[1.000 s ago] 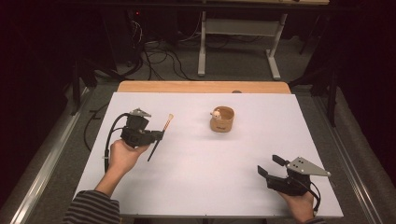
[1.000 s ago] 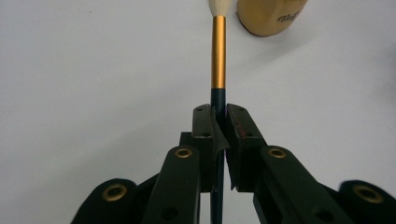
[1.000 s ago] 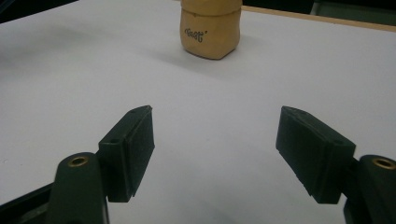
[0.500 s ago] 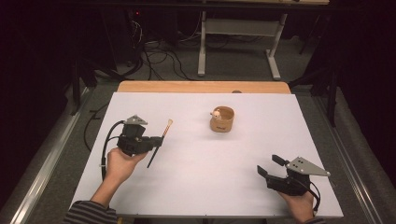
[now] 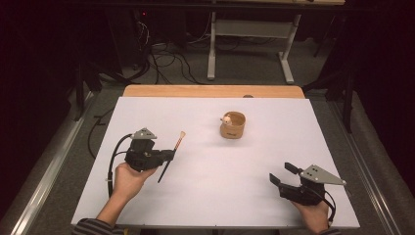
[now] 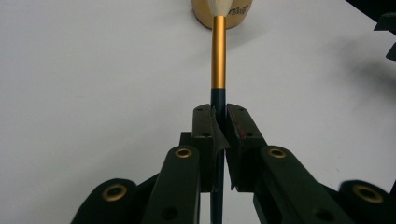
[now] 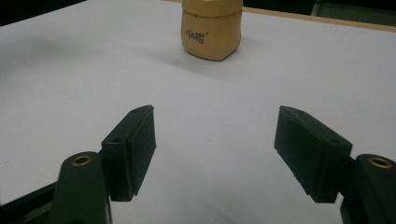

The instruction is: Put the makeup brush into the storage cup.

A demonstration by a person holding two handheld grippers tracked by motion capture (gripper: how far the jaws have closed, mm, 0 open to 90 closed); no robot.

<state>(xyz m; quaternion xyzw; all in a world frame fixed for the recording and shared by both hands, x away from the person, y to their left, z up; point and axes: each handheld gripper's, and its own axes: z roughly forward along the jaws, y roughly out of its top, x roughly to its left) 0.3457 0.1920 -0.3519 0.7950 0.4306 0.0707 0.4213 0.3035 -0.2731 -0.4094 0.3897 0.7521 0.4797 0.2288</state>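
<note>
Left gripper (image 5: 164,155) jaws clamped on dark-handled brush with gold ferrule (image 6: 218,56); right gripper (image 5: 285,174) jaws spread wide, empty, above white table (image 5: 205,186)

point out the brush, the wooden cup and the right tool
brush (image 6: 218,51): left gripper view, on its gold ferrule.
wooden cup (image 5: 232,125): high view, on its front wall.
right tool (image 7: 215,149): right gripper view, midway between its open jaws.

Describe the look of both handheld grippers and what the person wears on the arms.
Both grippers, left gripper and right gripper, are black with brass-coloured pivot rivets and flat rectangular pads. Each carries a grey three-cornered plate on top and trails a black cable. A striped sleeve covers the left forearm.
</note>
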